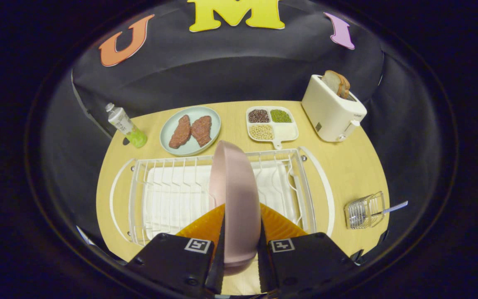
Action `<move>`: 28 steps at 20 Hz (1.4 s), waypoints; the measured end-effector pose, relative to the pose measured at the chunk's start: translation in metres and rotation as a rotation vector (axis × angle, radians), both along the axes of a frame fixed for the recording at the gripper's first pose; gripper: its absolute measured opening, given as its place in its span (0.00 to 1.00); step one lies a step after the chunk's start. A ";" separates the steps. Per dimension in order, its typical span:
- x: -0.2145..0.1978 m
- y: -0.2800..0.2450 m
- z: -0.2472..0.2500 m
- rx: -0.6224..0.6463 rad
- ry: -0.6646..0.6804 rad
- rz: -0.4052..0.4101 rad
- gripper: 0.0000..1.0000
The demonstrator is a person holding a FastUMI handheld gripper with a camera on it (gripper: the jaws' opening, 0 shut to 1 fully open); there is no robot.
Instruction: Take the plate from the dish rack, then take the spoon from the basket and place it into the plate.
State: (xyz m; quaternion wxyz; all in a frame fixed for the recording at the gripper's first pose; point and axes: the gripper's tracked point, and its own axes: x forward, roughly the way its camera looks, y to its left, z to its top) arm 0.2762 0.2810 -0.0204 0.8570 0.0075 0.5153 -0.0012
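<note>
A pink plate [235, 187] stands on edge between the two fingers of my gripper [241, 216], which is shut on its rim. The plate rises over the white wire dish rack [172, 191] that lies just beyond the fingers; whether its lower edge still rests in the rack is hidden by the fingers. To the right of the rack a small wire basket [363, 211] lies on the wooden table [347, 166], and a spoon's handle [393, 207] sticks out of it to the right.
Beyond the rack are a pale green plate with two pieces of meat [190, 129], a divided white dish of beans [271, 123], a toaster with bread [332, 109] at the far right and a small bottle [125, 124] at the far left.
</note>
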 end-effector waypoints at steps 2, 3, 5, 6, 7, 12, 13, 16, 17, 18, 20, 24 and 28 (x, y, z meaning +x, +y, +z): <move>0.003 -0.002 0.006 -0.056 -0.011 -0.012 0.39; 0.004 -0.006 0.011 -0.098 -0.016 -0.005 0.38; 0.007 -0.011 0.024 -0.159 -0.043 0.006 0.38; 0.004 -0.008 0.028 -0.149 -0.045 0.017 0.35; -0.001 -0.004 0.031 -0.129 -0.049 0.030 0.35; -0.038 -0.009 0.045 0.048 -0.051 0.087 0.33; -0.048 -0.014 0.048 0.089 -0.053 0.088 0.33; -0.086 -0.040 0.057 0.183 -0.080 0.086 0.33; -0.101 -0.049 0.057 0.206 -0.091 0.083 0.33; -0.117 -0.059 0.055 0.234 -0.100 0.083 0.32; -0.149 -0.077 0.045 0.287 -0.111 0.074 0.33; -0.199 -0.115 -0.005 0.377 -0.099 0.016 0.33; -0.219 -0.135 -0.065 0.444 -0.079 -0.034 0.33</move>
